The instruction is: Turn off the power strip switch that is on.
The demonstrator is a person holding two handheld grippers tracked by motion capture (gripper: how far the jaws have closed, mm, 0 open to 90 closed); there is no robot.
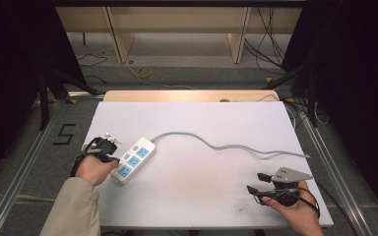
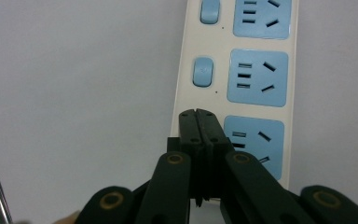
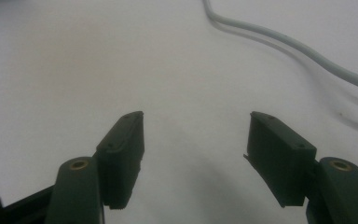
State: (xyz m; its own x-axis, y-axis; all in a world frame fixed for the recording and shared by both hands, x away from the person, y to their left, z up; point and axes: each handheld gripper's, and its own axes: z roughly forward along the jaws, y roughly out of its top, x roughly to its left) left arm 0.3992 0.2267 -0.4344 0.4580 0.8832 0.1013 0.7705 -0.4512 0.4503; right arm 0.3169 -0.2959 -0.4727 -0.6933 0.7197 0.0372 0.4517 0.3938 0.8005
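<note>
Closed tight with nothing between its jaws, the left gripper (image 2: 199,114) presses its tip on the power strip (image 2: 235,84) at the table's (image 1: 202,123) near left, apparently to work the nearest switch. Right gripper (image 3: 196,140), jaws apart and empty, waits near right beside the grey cord (image 3: 298,46). No containers here.

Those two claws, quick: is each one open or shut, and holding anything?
Left claw: shut, empty, tips over the power strip by its nearest switch.
Right claw: open, empty, above the table.
</note>
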